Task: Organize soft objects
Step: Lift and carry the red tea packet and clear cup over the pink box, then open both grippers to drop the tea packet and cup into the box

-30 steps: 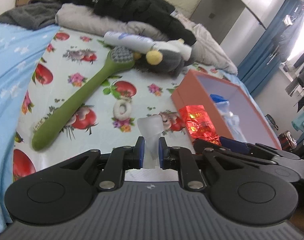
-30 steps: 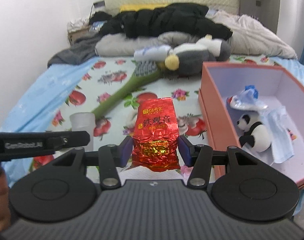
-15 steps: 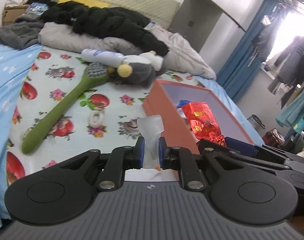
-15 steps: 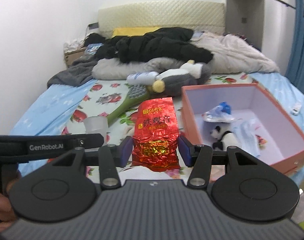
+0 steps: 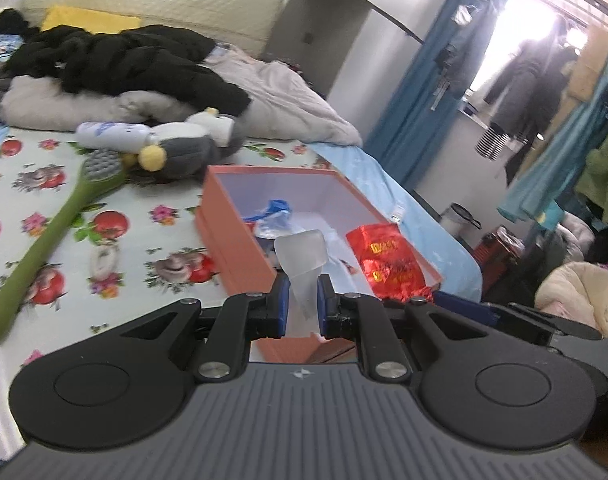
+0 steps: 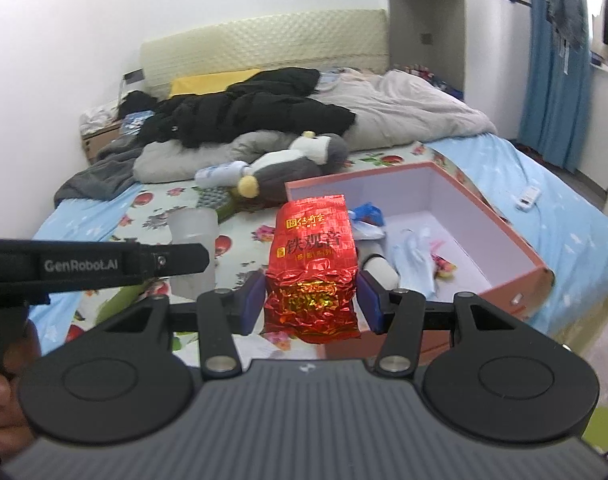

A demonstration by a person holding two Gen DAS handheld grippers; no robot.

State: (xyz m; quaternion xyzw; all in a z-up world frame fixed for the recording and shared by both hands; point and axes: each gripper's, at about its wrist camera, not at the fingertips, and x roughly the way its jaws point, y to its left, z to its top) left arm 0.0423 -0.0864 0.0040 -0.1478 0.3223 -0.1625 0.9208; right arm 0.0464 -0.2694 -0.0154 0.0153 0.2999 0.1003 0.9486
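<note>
Fruit-print bed sheet (image 5: 116, 264) carries an open orange cardboard box (image 5: 232, 216). Left hand-held gripper (image 5: 302, 306) clamps a frosted translucent soft cup (image 5: 302, 260). Right hand-held gripper (image 6: 312, 300) grips a red foil tea packet (image 6: 313, 264).

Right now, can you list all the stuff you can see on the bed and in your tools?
Box: one, orange, open, on the bed's right side.
Foil packet: one, red, held in the right tool.
Soft cup: one, frosted white, squeezed in the left tool.
Brush: one, green, long, on the fruit-print sheet.
Plush toy: one, grey and white, behind the box.
Bottle: one, white, beside the plush.
Coat: one, black, near the headboard.
Left tool: one, black, blue pads.
Right tool: one, black, blue pads.
</note>
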